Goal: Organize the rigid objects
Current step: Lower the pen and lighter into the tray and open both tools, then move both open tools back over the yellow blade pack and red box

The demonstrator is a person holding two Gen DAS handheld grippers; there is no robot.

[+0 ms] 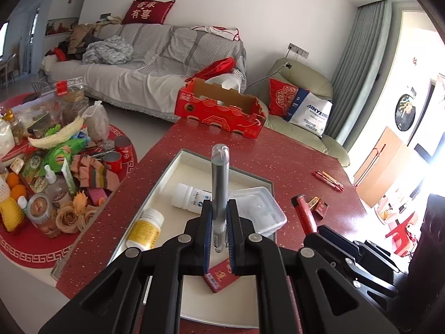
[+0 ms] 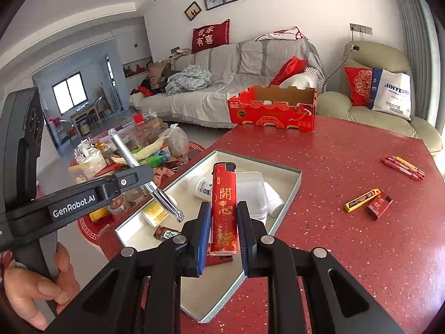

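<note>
Left wrist view: left gripper [image 1: 219,217] pinches a pen [image 1: 219,183] upright at frame centre, above the tray [image 1: 267,183]. Right gripper [image 2: 222,222] pinches a lighter [image 2: 224,208] at centre, over the tray.

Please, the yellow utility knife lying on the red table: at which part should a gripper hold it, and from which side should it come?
Probably grip the yellow knife across its narrow width near mid-length, coming from above. It lies flat on the table, long and slim, so only its long edges offer parallel faces. Its right end lies close to the red box, so stay toward the middle or left half.
</note>
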